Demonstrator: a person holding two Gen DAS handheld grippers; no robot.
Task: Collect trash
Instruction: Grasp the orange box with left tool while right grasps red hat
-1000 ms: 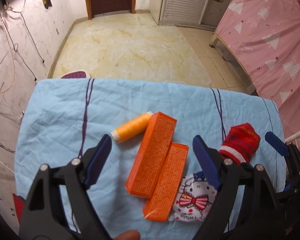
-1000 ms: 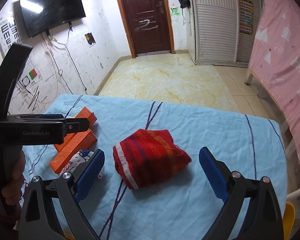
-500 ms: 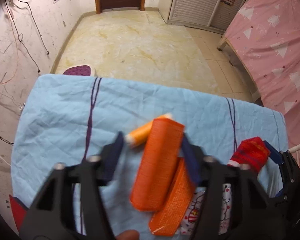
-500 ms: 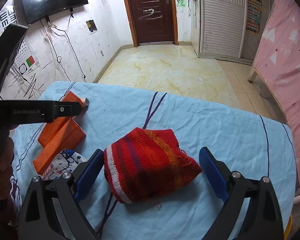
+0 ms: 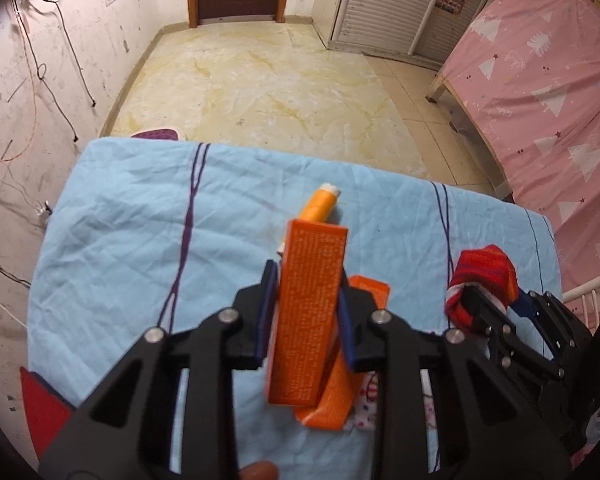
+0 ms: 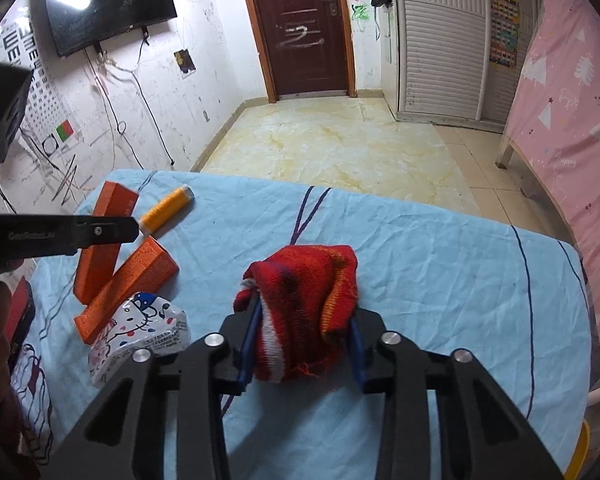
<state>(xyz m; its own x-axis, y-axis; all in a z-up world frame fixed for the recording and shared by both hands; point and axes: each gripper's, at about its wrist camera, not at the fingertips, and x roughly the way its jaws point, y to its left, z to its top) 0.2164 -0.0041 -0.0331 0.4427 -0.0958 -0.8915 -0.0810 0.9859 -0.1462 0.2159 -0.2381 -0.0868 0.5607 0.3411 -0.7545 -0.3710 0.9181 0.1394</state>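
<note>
Your left gripper [image 5: 308,316] is closing on one long orange cardboard box [image 5: 310,312], tilted above the blue-sheeted counter [image 5: 120,240]. Your right gripper [image 6: 302,344] is closing on the red striped knitted sock [image 6: 304,300]. Second orange box [image 6: 128,288], crumpled cartoon wrapper [image 6: 140,332] remain uncollected.

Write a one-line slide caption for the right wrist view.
Right gripper closing on a red knitted sock; two orange boxes, a thread spool and a cartoon wrapper lie alongside.
</note>
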